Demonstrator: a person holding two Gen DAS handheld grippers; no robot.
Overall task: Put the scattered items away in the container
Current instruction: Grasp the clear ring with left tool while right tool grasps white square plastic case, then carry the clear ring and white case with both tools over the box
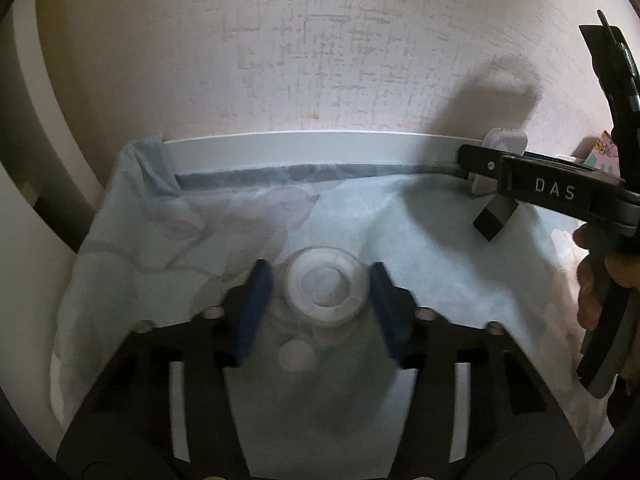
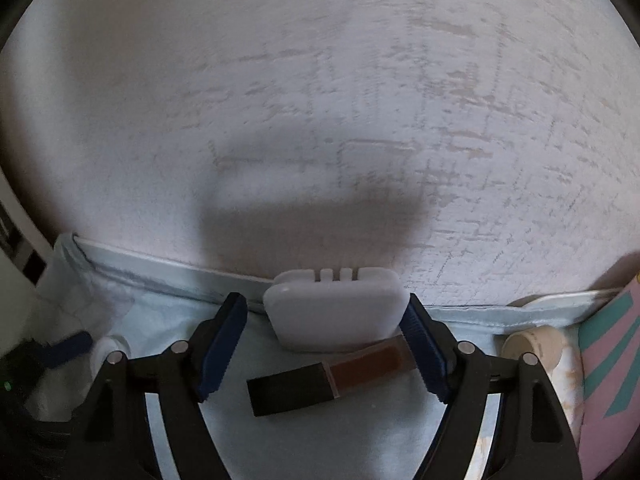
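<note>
In the left wrist view my left gripper [image 1: 322, 300] is open, its blue pads on either side of a clear round jar [image 1: 326, 286] that lies on the pale blue cloth [image 1: 420, 248]; the pads stand apart from it. In the right wrist view my right gripper [image 2: 324, 344] is open around a white rectangular case [image 2: 334, 314] that leans by the wall. A lipstick-like tube with a black cap and brown body [image 2: 320, 384] lies just in front of the case. The right gripper also shows in the left wrist view [image 1: 492, 196].
The textured wall [image 2: 320, 100] and white skirting [image 1: 300, 148] close off the back. A cream roll [image 2: 534, 344] and a pink and teal box [image 2: 608, 360] stand at the right. A dark blue item [image 2: 68, 346] lies at the left.
</note>
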